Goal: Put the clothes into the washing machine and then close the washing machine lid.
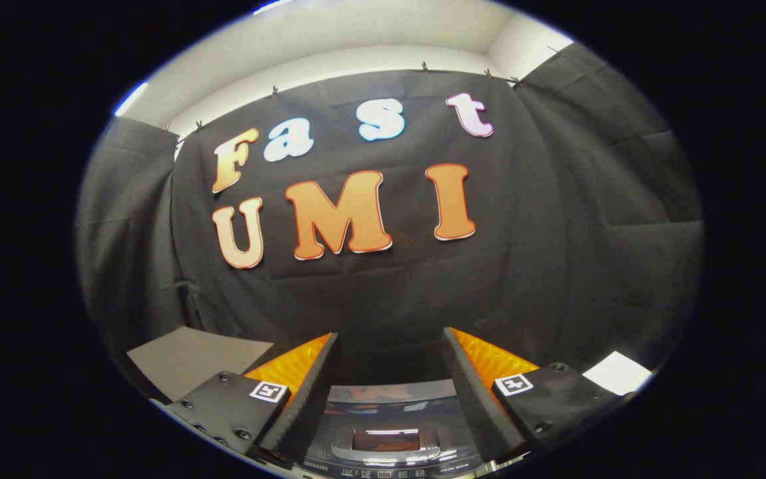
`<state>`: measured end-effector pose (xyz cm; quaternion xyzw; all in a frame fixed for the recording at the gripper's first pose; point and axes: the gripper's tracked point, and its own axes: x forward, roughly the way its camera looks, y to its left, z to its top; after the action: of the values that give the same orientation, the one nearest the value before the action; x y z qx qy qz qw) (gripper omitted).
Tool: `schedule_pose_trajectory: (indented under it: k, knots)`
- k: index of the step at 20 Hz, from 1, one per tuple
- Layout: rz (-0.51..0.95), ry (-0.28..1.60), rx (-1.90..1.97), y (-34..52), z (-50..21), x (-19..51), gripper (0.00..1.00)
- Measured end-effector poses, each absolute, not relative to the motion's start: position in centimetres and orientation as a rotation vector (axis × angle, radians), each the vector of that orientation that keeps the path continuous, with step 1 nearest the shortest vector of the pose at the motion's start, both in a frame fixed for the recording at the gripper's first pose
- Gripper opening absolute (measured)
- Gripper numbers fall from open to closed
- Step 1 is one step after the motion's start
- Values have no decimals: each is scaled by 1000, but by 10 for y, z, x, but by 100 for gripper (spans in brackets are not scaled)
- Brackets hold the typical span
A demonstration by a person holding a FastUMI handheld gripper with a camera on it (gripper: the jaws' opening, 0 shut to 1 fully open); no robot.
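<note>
The gripper (389, 372) hangs with its jaws wide apart and nothing between them, aimed at the black cloth wall (389, 293) of the booth. Below and between the fingers sits the washing machine (386, 439), its glossy lid (389, 392) down and flat, the control strip nearest the camera. A grey panel (190, 359) lies off to the left, a white sheet (619, 372) to the right.

Single fisheye view riding on the claw (389, 372), looking forward along its two spread fingers, held above and close to the glossy dark-lidded top-loading washing machine (386, 436) between them, facing the black cloth booth wall (389, 286) straight ahead, tilted slightly up.
</note>
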<state>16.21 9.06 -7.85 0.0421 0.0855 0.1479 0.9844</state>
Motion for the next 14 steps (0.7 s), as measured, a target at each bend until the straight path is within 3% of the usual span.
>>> schedule_pose_trajectory:
  k: [7,14]
  knots:
    - [233,116,45,32,-37,133,98]
    - [233,77,49,25,-16,123,98]
